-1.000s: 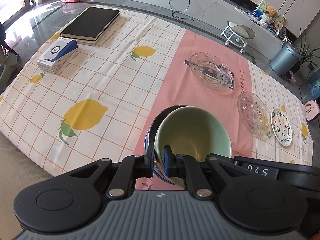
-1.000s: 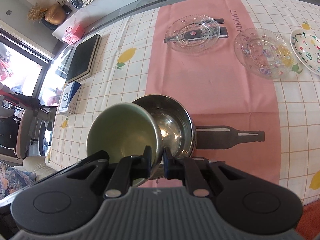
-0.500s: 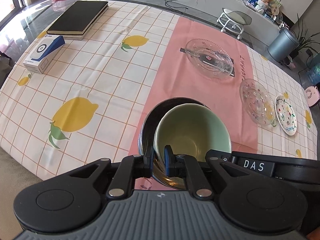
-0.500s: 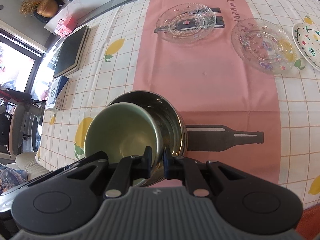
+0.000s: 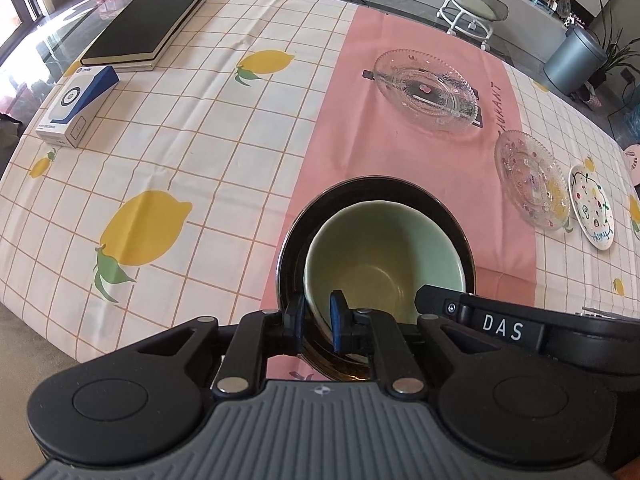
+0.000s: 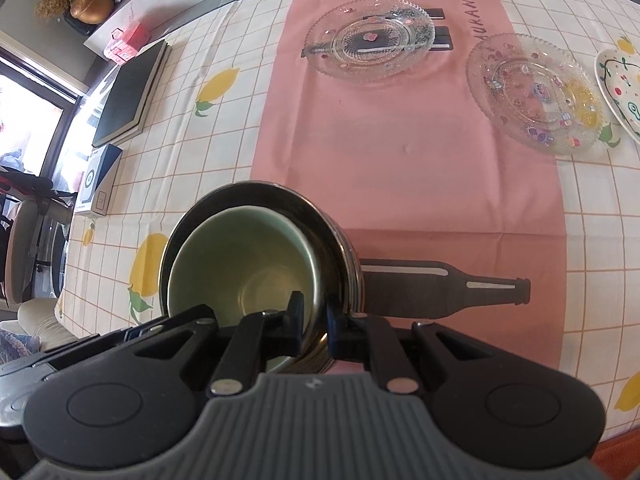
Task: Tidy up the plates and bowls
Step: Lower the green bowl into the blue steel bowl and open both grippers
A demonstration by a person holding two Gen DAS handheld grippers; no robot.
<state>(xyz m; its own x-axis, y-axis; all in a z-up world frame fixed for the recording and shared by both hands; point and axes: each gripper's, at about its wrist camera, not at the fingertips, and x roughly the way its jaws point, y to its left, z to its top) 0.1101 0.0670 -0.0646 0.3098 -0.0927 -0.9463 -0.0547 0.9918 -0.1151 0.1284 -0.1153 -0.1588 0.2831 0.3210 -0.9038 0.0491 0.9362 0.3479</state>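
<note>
A pale green bowl point(image 5: 380, 256) point(image 6: 240, 264) sits inside a dark steel bowl point(image 5: 372, 184) point(image 6: 260, 190) on the pink strip of the tablecloth. My left gripper point(image 5: 317, 320) is shut on the green bowl's near rim, one finger inside the bowl and one outside. At the opposite side, my right gripper point(image 6: 316, 314) is shut on the same rim. Its black body marked DAS point(image 5: 500, 326) shows in the left wrist view. Two glass plates point(image 5: 426, 94) point(image 5: 530, 180) and a white painted plate point(image 5: 592, 212) lie farther back on the cloth.
A black book point(image 5: 146, 26) and a blue and white box point(image 5: 76, 104) lie at the far left of the lemon-print tablecloth. Beyond the table stand a stool point(image 5: 472, 8) and a grey bin point(image 5: 574, 60). The table's near edge runs past the lower left.
Both grippers have sunk with the green bowl. It was tilted above the steel bowl and now rests lower and more level inside it.
</note>
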